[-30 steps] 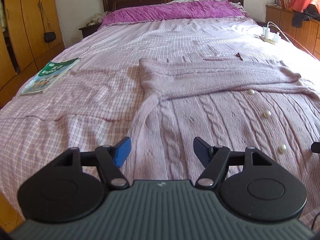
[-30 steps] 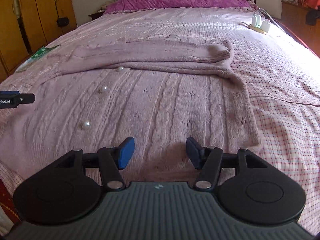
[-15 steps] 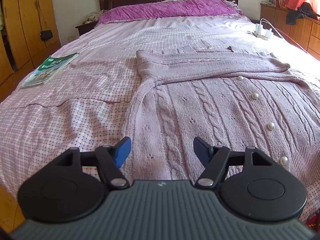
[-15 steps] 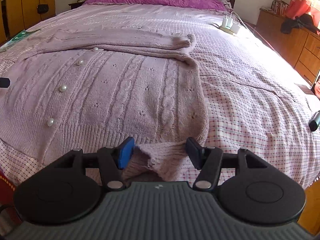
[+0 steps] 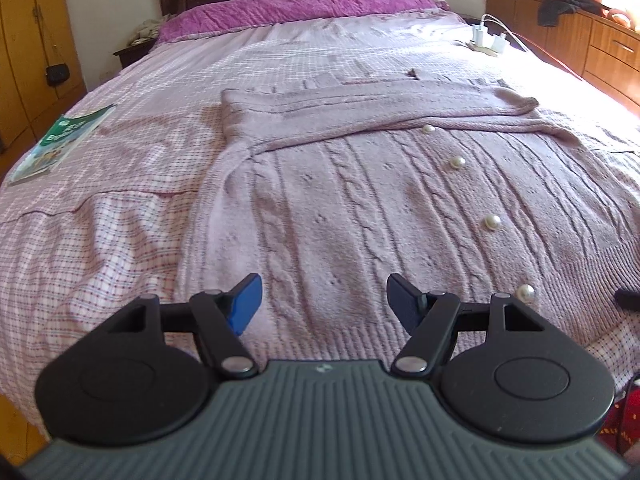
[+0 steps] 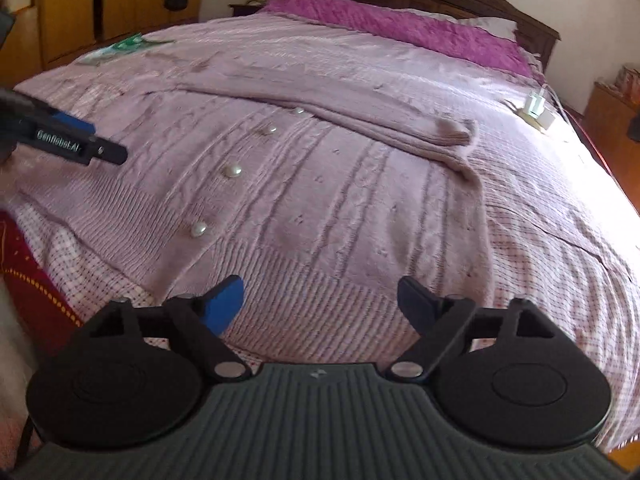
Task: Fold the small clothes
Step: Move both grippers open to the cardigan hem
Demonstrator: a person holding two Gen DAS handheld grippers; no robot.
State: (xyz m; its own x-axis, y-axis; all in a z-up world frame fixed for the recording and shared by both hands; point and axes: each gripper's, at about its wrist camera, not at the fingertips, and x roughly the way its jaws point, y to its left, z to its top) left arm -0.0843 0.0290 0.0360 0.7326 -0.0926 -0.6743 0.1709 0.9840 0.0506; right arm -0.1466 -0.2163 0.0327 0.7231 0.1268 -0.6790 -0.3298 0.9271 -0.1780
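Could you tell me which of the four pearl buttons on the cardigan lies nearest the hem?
The pearl button lowest in the left wrist view, where the ribbed hem band begins; the other three run in a line up the cardigan toward the folded sleeves.

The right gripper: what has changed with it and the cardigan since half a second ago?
The right gripper then had a bunched hem corner of the cardigan between its open fingers; now nothing is between them, and the hem lies flat on the bed. The left gripper remains open above the hem. The sleeves stay folded across.
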